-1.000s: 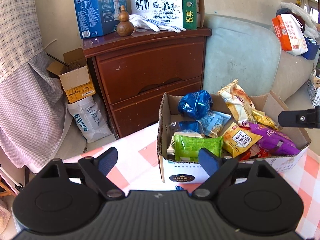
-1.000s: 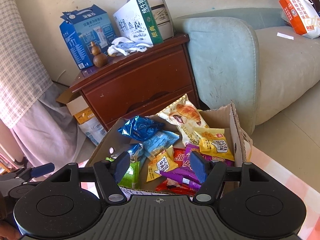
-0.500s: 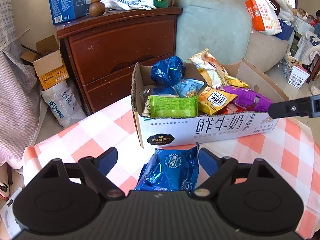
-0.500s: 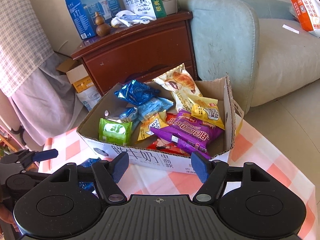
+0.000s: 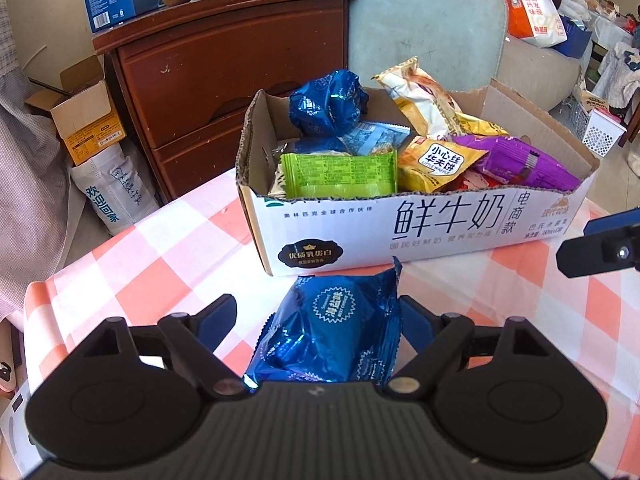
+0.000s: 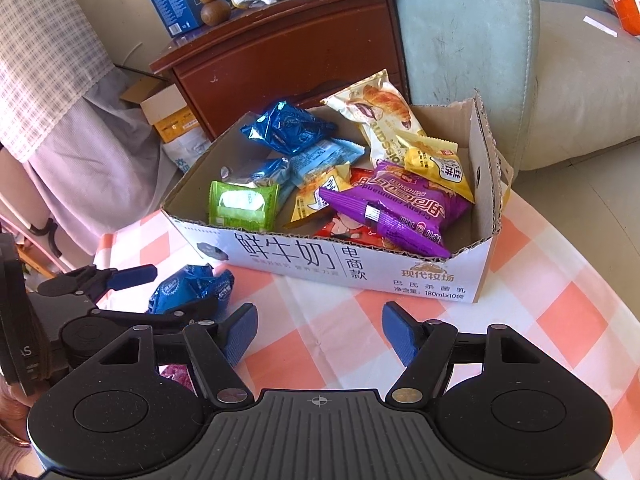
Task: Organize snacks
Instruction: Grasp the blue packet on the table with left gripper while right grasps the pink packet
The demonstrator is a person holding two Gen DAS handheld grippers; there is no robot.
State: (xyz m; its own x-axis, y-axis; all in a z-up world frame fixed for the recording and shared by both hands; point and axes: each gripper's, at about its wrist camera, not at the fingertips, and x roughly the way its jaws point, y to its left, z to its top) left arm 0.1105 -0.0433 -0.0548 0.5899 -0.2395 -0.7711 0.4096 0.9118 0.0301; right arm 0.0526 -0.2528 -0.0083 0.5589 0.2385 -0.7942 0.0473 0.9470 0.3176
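A blue foil snack packet (image 5: 332, 328) lies on the pink checked tablecloth (image 5: 160, 280), just in front of the white cardboard box (image 5: 440, 232). My left gripper (image 5: 316, 312) straddles the packet and its jaws are closing. The right pad touches the wrapper's edge, while the left pad stands clear of it. The right wrist view shows the same packet (image 6: 188, 284) between the left gripper's fingers (image 6: 132, 274). The box (image 6: 304, 256) holds several snacks, among them a green packet (image 6: 240, 204) and a purple bag (image 6: 400, 208). My right gripper (image 6: 319, 320) is open over the cloth, holding nothing.
A brown dresser (image 5: 240, 60) and a pale sofa (image 6: 480, 40) stand behind the table. An open carton (image 5: 84, 116) and a white bag sit on the floor at the left. The table's left edge (image 5: 36, 296) is close. A person's hand (image 6: 10, 420) shows at the lower left.
Both grippers have come down and tilted toward the table. The blue packet came into view between my left jaws, which have narrowed. The right jaws look unchanged.
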